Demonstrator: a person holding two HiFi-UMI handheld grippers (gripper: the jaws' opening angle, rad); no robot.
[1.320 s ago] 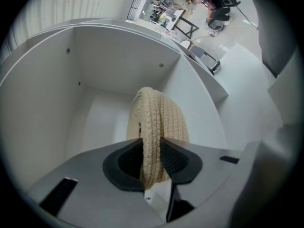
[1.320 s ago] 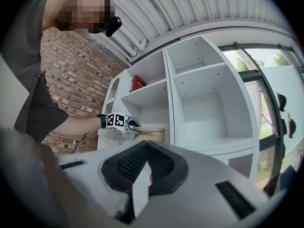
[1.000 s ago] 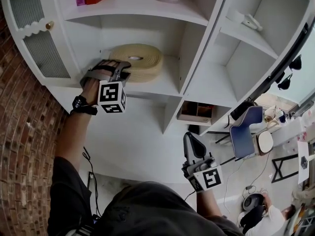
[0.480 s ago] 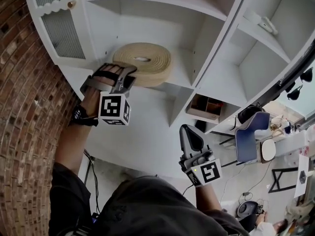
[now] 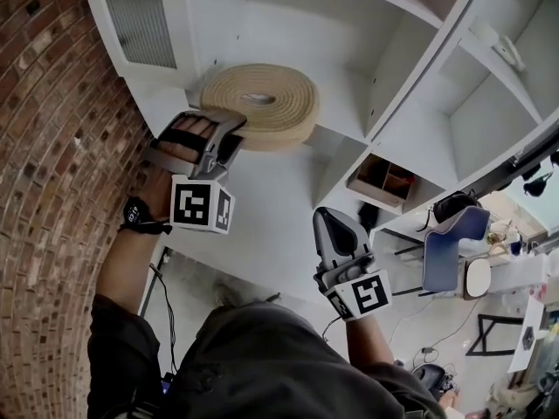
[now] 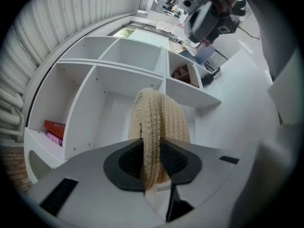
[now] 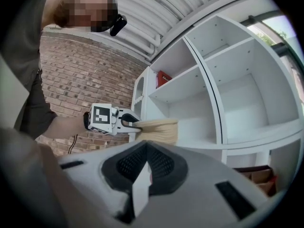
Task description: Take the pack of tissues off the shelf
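Beige knit pack (image 5: 262,103), rim clamped in L gripper (image 5: 231,136).
Pack lies flat, broad face up, at front edge of shelf (image 5: 341,110); runs from L jaws back into the bay. Round, so no clear long axis. R gripper (image 5: 332,221) closed on nothing, lower down, well apart from pack.

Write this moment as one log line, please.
left gripper: shut on woven tissue pack | pack: at shelf front | right gripper: shut, empty, below shelf
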